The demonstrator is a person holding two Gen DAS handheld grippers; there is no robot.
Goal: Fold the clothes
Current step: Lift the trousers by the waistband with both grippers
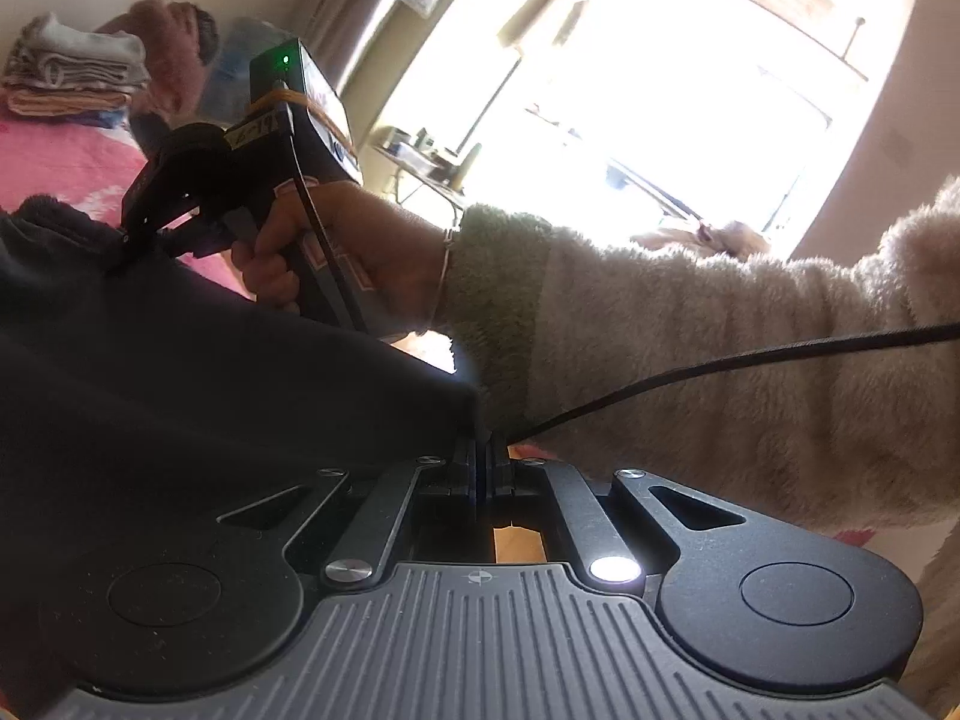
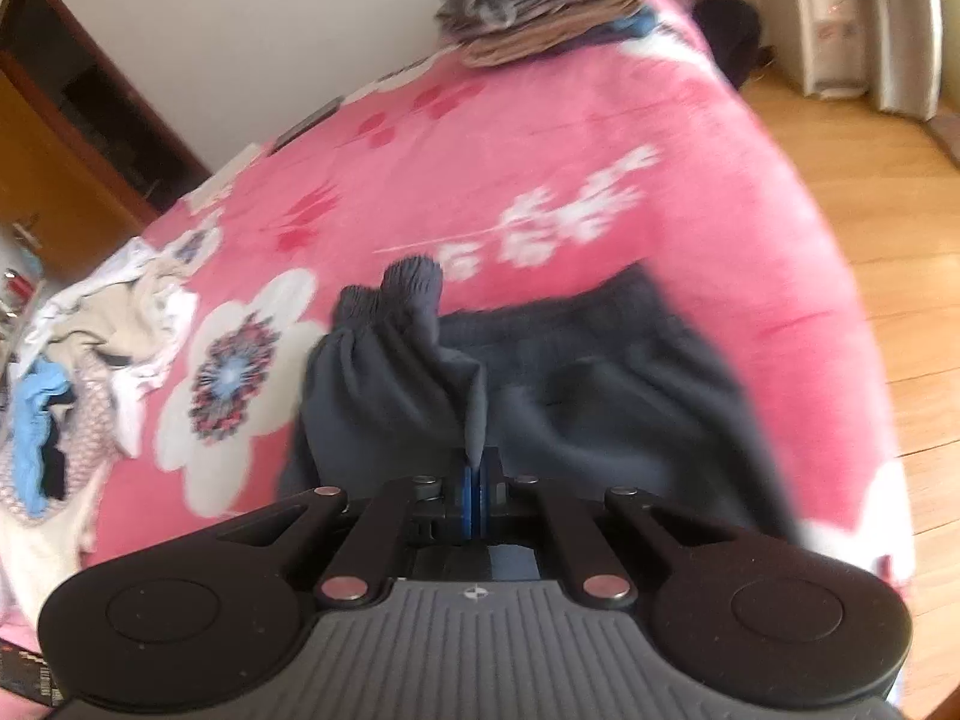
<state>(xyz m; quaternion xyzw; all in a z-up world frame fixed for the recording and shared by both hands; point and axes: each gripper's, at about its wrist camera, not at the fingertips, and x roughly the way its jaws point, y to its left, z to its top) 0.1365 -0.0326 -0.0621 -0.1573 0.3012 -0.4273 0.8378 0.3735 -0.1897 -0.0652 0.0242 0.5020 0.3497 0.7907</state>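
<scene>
The left wrist camera sits just behind the left gripper (image 1: pixel 485 450) and looks nearly level across the bed toward a bright sunlit window (image 1: pixel 630 96), close enough that a dark grey fleece garment (image 1: pixel 180 372) fills its lower left. The right wrist camera rides behind the right gripper (image 2: pixel 474 468) and faces steeply down over the pink floral blanket (image 2: pixel 540 138) toward a white wall (image 2: pixel 270 30). Both views share the garment, the blanket and a stack of folded grey and tan cloths (image 2: pixel 540 6); the left view also takes in the right gripper from the side.
</scene>
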